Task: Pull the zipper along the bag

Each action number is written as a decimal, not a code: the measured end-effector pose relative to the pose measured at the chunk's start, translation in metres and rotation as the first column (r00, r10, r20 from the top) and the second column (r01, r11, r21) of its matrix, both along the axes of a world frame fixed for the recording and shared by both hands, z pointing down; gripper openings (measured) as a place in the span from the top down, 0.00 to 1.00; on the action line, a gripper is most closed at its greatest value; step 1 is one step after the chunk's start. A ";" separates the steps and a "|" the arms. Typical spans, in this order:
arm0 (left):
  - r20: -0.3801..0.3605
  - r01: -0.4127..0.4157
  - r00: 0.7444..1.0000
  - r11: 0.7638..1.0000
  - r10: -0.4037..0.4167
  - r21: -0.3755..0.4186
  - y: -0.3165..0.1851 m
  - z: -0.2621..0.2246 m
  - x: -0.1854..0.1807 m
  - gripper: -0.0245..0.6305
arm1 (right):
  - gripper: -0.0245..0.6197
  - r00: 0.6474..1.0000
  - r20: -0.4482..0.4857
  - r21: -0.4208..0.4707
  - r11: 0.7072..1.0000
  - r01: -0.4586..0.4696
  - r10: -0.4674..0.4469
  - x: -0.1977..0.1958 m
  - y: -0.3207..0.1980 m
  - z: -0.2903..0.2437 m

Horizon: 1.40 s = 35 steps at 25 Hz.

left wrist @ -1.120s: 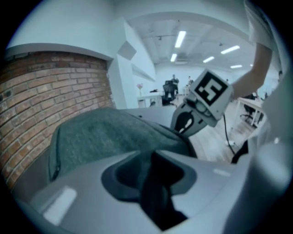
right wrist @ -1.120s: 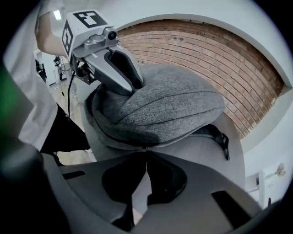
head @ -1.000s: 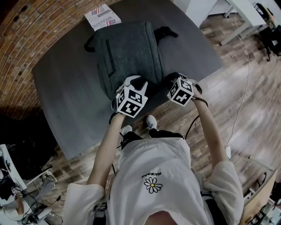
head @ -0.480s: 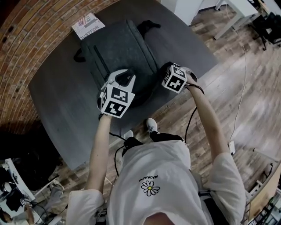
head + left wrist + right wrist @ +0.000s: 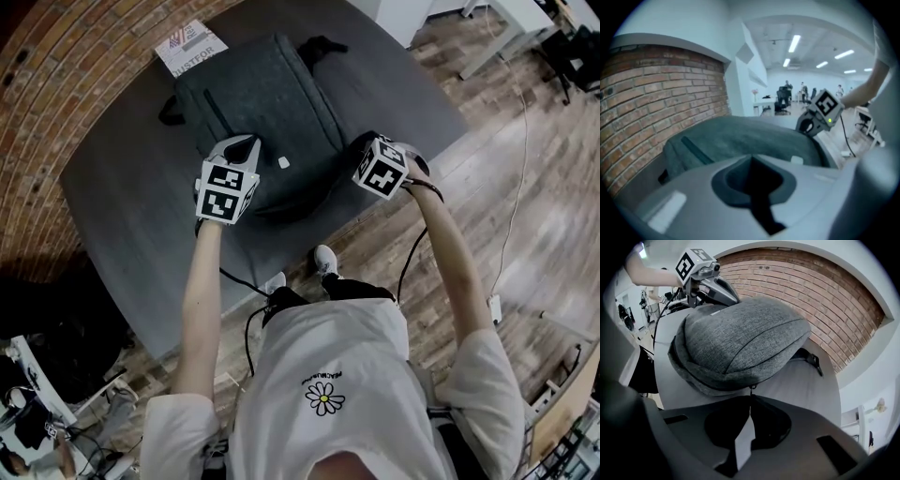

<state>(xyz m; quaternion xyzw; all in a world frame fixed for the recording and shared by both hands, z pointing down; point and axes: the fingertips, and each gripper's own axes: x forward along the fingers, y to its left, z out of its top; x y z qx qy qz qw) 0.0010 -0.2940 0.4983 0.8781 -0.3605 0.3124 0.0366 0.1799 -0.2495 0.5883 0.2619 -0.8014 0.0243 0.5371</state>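
A dark grey fabric bag lies on a grey table. My right gripper is at the bag's near right corner, shut on the small zipper pull that hangs from the bag's seam. In the head view its marker cube hides the jaws. My left gripper hovers at the bag's near left corner. Its jaws have just been closing and now stand shut with nothing between them. The bag rises just beyond them, with a small white label on its top.
A printed leaflet lies on the table beyond the bag, by the brick wall. A black strap sticks out at the bag's far end. The table's near edge runs just below the grippers, with wooden floor to the right.
My left gripper has moved leftward from over the bag's near end to its near left corner. The right gripper has stayed at the near right corner.
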 end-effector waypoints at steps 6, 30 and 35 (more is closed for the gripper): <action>-0.057 -0.004 0.998 1.000 0.002 -0.023 -0.004 0.004 -0.001 0.96 | 0.95 1.000 -0.013 -0.033 0.999 -0.018 0.017 -0.009 0.028 -0.004; -0.054 -0.209 0.977 0.978 0.207 -0.024 0.014 0.009 0.001 0.96 | 0.93 0.962 0.125 -0.220 0.952 -0.212 0.243 -0.164 0.148 -0.017; -0.047 -0.241 0.970 0.970 0.240 -0.015 0.013 0.009 0.001 0.96 | 0.92 0.938 0.165 -0.238 0.935 -0.263 0.306 -0.196 0.146 -0.017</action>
